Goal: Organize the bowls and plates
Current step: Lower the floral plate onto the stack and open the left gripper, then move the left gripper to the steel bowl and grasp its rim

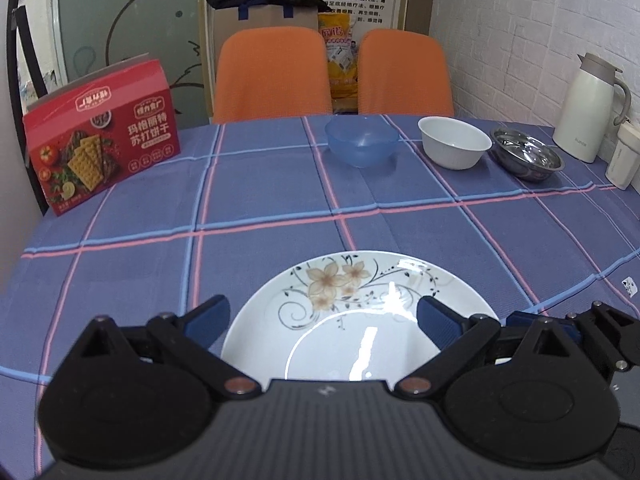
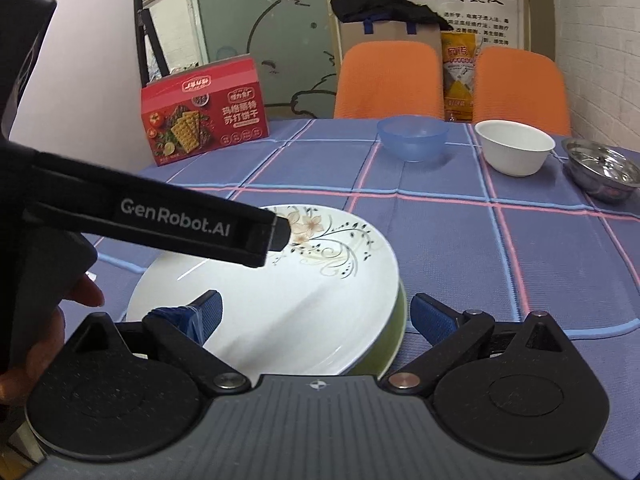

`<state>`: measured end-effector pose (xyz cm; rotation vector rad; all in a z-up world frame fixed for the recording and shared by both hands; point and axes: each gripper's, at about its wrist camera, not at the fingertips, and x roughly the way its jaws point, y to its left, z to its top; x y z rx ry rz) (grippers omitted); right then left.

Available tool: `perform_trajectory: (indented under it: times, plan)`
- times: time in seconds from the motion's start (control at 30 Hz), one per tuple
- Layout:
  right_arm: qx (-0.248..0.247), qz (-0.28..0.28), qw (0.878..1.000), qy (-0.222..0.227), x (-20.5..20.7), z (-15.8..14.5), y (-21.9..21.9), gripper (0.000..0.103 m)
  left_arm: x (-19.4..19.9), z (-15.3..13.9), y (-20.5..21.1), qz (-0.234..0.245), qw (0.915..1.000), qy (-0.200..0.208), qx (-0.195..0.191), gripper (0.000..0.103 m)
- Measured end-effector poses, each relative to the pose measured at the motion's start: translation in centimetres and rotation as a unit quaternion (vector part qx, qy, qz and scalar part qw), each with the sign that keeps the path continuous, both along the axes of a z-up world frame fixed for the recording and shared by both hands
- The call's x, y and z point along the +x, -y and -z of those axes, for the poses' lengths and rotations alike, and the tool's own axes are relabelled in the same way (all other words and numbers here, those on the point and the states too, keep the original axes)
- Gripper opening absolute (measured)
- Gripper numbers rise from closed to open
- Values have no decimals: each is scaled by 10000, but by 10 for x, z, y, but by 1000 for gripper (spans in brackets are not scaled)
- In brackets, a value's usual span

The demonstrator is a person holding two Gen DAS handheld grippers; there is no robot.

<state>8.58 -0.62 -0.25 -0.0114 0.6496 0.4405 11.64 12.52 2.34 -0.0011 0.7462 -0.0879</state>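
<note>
Plate (image 1: 352, 320) flat, flowers far side | left claw (image 1: 322, 322) spread | right claw (image 2: 316, 316) spread

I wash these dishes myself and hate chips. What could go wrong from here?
1. The floral plate sits tilted on a green plate, apparently off-centre; a nudge might slide it off.
2. Both tools are open around the plate: the left tool over it, the right tool at its rim. Closing together could knock it.
3. The three bowls, like the steel bowl, stand loose and unstacked.

Three bowls (image 1: 362, 140); two plates (image 2: 280, 292)
</note>
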Motion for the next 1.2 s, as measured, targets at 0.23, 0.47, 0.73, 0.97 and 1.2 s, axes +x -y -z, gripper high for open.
perform_trajectory:
  times: [0.23,0.47,0.73,0.97,1.2]
  plan:
    - [117,583,9982,57,8,-9,45,89,11,-8,25,143,9998,28,-138,98]
    - [284,1258,9916,-53,17,-5,101,89,21,-14,68,499,9987,56,-80,98]
    - [665,1901,9793,-213,27,6,158,89,38,-12,110,747,9971,-47,131,98]
    - [873,1973,9758,-341,42,14,190,89,63,-3,145,943,9948,-227,315,98]
    - [791,2165,9730,-138,75,3,227,89,104,-3,180,1236,9909,-342,418,98]
